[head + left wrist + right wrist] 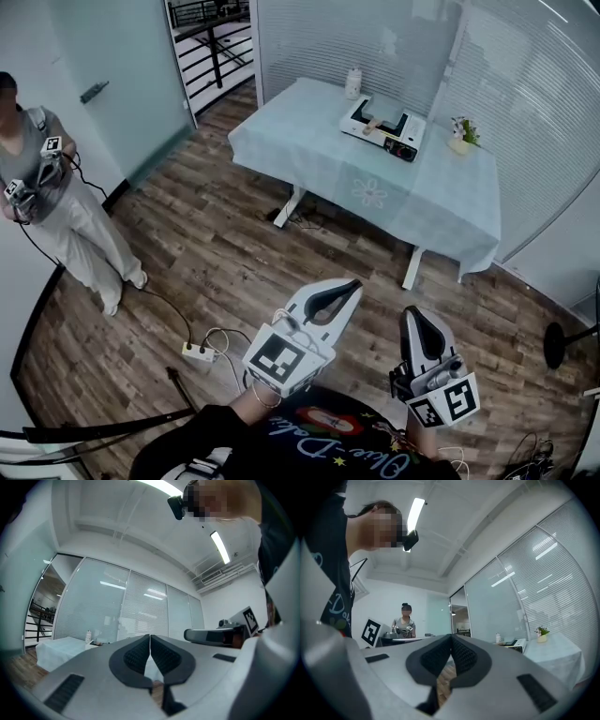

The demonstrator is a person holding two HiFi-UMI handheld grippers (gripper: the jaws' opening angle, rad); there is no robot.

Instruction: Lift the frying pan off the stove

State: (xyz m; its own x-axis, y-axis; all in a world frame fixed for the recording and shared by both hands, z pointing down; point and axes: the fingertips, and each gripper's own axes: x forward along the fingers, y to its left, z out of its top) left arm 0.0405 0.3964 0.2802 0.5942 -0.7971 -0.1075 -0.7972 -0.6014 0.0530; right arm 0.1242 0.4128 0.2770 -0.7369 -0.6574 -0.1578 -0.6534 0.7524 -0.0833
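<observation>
head view. the left gripper (351, 287) and right gripper (413, 314) are held side by side at the lower edge of the frame, above a wood floor (234, 244). both point toward a table (309, 150) that stands well apart from them.

left gripper view. the jaws of the left gripper (150, 637) meet along their whole length, with nothing between them. the table (51, 649) lies low at the left.

right gripper view. the jaws of the right gripper (451, 637) are likewise pressed together and hold nothing. the table (558, 656) lies low at the right.

task objects. a pale cloth covers the table. a white stove (358, 118) sits near the table's far edge, right of its middle. the pan (394, 125) shows only as a dark shape on the stove, with a short brown piece (372, 123) at its left. finer detail is too small to tell.

other items. a bottle (353, 82) stands at the table's far edge, just beyond the stove. a plant (463, 133) stands at the far right corner, near the stove but apart from it. a person (37, 187) stands at the room's left side holding another pair of grippers. a power strip (199, 352) with white cables lies on the floor near the left gripper. blinds (319, 37) hang behind the table.
</observation>
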